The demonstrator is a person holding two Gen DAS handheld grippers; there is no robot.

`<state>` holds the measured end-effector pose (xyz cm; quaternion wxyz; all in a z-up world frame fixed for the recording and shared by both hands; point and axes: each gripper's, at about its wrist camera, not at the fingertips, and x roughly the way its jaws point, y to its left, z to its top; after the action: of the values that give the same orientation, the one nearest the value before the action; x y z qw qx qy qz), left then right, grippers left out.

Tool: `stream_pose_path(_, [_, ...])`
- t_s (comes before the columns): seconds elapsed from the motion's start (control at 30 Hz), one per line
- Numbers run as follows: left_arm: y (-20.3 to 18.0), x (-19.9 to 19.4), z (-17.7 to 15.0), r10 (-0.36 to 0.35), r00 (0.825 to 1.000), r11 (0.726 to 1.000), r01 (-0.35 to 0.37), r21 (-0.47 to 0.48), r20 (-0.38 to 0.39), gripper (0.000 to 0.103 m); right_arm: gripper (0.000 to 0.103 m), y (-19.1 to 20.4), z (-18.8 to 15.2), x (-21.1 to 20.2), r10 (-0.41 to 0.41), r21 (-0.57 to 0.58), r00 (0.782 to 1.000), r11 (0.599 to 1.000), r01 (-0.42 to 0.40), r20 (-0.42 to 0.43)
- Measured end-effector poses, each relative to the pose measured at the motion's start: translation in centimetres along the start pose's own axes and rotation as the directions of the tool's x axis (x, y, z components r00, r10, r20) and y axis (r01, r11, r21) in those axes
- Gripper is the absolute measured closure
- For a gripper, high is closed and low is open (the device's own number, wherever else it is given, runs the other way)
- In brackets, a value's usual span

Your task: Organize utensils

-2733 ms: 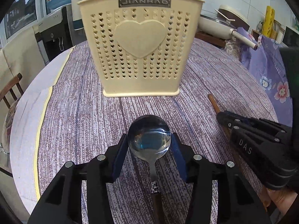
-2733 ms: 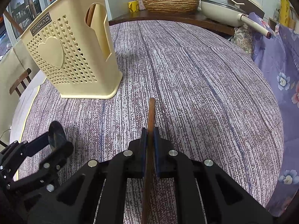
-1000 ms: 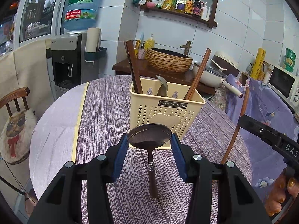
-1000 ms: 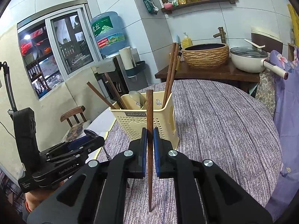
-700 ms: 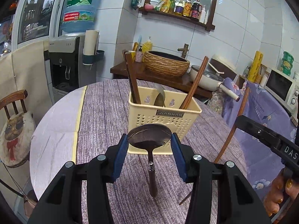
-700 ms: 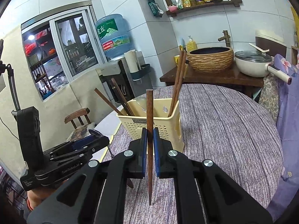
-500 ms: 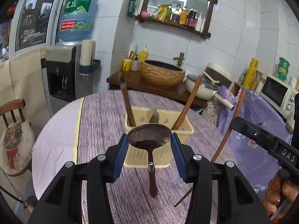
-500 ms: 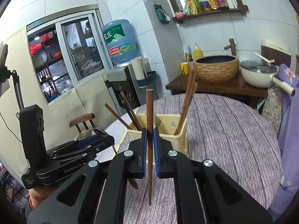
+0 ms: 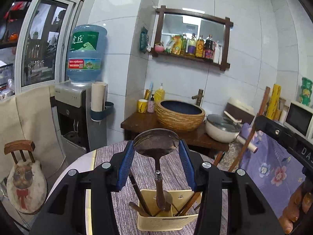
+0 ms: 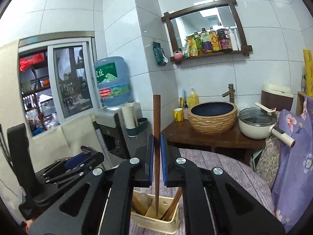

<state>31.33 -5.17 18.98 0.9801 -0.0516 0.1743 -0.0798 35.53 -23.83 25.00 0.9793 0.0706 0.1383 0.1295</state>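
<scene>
The landmark is the cream utensil holder (image 9: 166, 220), which stands on the purple striped worktop (image 9: 142, 168) directly below both grippers.

The left gripper (image 9: 156, 152) has its 2 blue-padded fingers (image 9: 125, 166) clamped on the bowl of a metal spoon (image 9: 156, 144). The spoon hangs upright, bowl on top, and its brown handle points straight down into the holder's middle section. Other wooden utensils lean in the sections either side of it.

The right gripper (image 10: 156, 156) has its 2 fingers (image 10: 150, 158) closed tight on a dark wooden chopstick (image 10: 156, 117). The chopstick stands vertical, thick end up, and its thin tip reaches down inside the holder, just beside a pair of chopsticks leaning at the holder's right side. Whether the tip touches the bottom cannot be told.

Behind the holder, beyond the worktop, a woven basin (image 10: 212, 117) and a white pot (image 10: 258, 125) sit on a dark wooden side table (image 10: 205, 137).
</scene>
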Motion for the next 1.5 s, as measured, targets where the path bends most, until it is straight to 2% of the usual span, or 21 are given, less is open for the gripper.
stream_pose_path(0.2, [-0.3,3.0,-4.1,0.01,0.997,1.0,-0.009,0.013,-0.076,0.056,0.095,-0.8,-4.7,3.9,-0.026,-0.01,0.997,1.0,0.026,-0.074])
stream_pose_path(0.27, [-0.8,2.6,-5.0,0.055,0.998,0.996,-0.054,0.065,-0.026,0.056,0.095,-0.8,-6.0,4.6,-0.031,-0.012,0.995,0.999,0.029,-0.099])
stream_pose_path(0.33, [-1.2,2.1,-5.4,0.068,0.998,0.993,-0.069,0.097,0.007,0.056,0.095,-0.9,-7.2,5.1,-0.035,-0.012,0.993,0.999,0.033,-0.116])
stream_pose_path(0.43, [-1.3,2.1,-5.4,0.072,0.997,0.99,-0.073,0.119,0.009,0.056,0.095,-1.3,-8.6,5.9,-0.035,-0.005,0.989,0.999,0.035,-0.145])
stream_pose_path(0.6, [-1.7,3.2,-5.2,0.094,0.996,0.985,-0.092,0.149,-0.004,0.056,0.096,-0.7,-9.9,5.9,-0.048,-0.047,0.989,0.998,0.041,-0.141])
stream_pose_path(0.63, [-1.8,3.1,-5.3,0.093,0.996,0.984,-0.091,0.151,-0.003,0.056,0.098,-0.6,-10.1,5.8,-0.043,-0.049,0.989,0.998,0.036,-0.142])
stream_pose_path(0.77, [-2.3,2.3,-5.6,0.059,0.998,0.986,-0.058,0.158,0.0,0.056,0.099,-0.6,-10.9,5.5,-0.03,-0.047,0.989,0.999,0.023,-0.147])
stream_pose_path(0.83, [-2.7,2.3,-6.2,0.071,0.997,0.982,-0.068,0.179,-0.008,0.056,0.099,-0.6,-11.3,5.3,-0.03,-0.047,0.989,0.999,0.023,-0.148])
stream_pose_path(0.97, [-2.6,2.7,-7.6,0.081,0.996,0.982,-0.075,0.174,-0.024,0.056,0.099,-0.8,-12.0,4.6,-0.019,-0.048,0.989,0.999,0.012,-0.145])
stream_pose_path(1.17, [-1.5,3.5,-8.8,0.088,0.993,0.986,-0.076,0.148,-0.079,0.055,0.097,-1.0,-13.4,2.7,-0.045,-0.074,0.989,0.997,0.035,-0.14])
stream_pose_path(1.2, [-1.4,3.2,-9.0,0.086,0.994,0.986,-0.075,0.146,-0.073,0.054,0.092,-1.2,-13.7,2.2,-0.049,-0.062,0.989,0.997,0.04,-0.139])
stream_pose_path(1.27, [-1.0,2.2,-9.3,0.082,0.995,0.986,-0.073,0.147,-0.056,0.045,0.067,-1.8,-14.3,1.3,-0.053,-0.047,0.989,0.998,0.047,-0.139])
stream_pose_path(1.3, [-0.9,1.7,-9.5,0.077,0.996,0.986,-0.069,0.149,-0.046,0.041,0.045,-2.2,-14.8,0.5,-0.075,-0.037,0.988,0.997,0.071,-0.132])
stream_pose_path(1.37, [-0.6,0.5,-9.9,0.083,0.996,0.986,-0.078,0.144,-0.026,0.031,0.042,-2.7,-15.6,-0.8,-0.094,-0.026,0.988,0.995,0.091,-0.124])
stream_pose_path(1.4, [-0.4,-0.3,-10.1,0.081,0.997,0.987,-0.078,0.139,-0.013,0.023,0.042,-2.9,-15.9,-1.2,-0.086,-0.026,0.988,0.996,0.083,-0.128])
stream_pose_path(1.43, [-0.1,-1.1,-10.5,0.074,0.997,0.989,-0.074,0.131,0.004,0.015,0.037,-3.0,-16.7,-2.0,-0.087,-0.029,0.987,0.996,0.084,-0.138])
stream_pose_path(1.47, [0.2,-1.9,-10.8,0.069,0.997,0.99,-0.071,0.125,0.019,0.011,0.031,-3.1,-17.2,-2.6,-0.094,-0.034,0.986,0.995,0.09,-0.141])
stream_pose_path(1.5, [0.5,-2.7,-11.2,0.064,0.997,0.99,-0.069,0.12,0.038,0.005,0.016,-3.2,-17.7,-3.1,-0.099,-0.039,0.985,0.995,0.094,-0.14])
